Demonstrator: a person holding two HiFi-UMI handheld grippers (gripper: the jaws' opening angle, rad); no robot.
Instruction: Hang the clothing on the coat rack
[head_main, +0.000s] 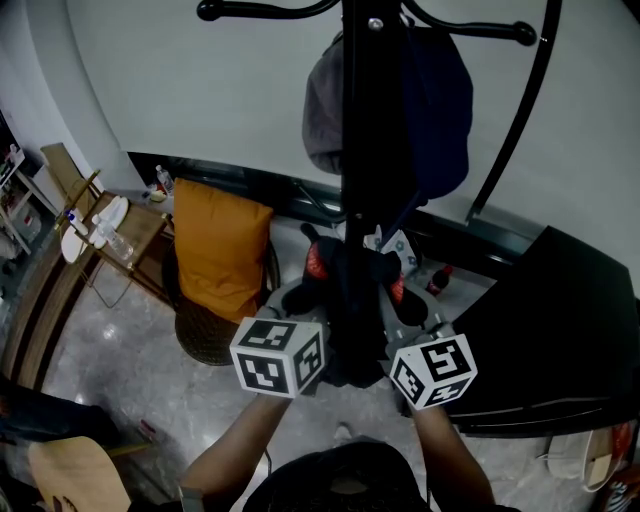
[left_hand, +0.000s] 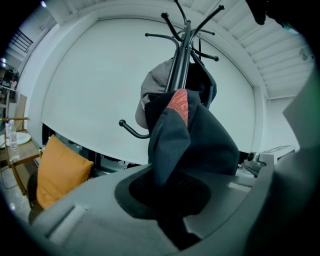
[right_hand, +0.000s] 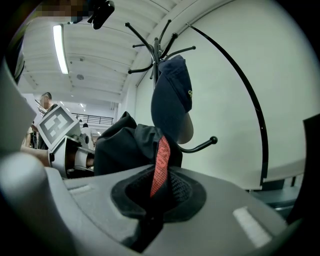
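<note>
The left gripper (left_hand: 170, 200) is clamped on a fold of the dark garment (left_hand: 195, 142). The right gripper (right_hand: 152, 200) is clenched on the same garment at its red-orange strip (right_hand: 161, 160). The garment hangs bunched between them, in front of the coat rack (head_main: 358, 120) pole at 12 o'clock. Higher on the rack hang a grey cap (head_main: 322, 110) and a navy cap (head_main: 440, 110). An orange cushion (head_main: 220, 255) sits at 9 o'clock.

I am seeing dark navy clothing (left_hand: 200, 140), red-orange strip (right_hand: 161, 162); black coat rack (head_main: 355, 120); grey cap (head_main: 322, 105) (orange cushion (head_main: 220, 255)).
</note>
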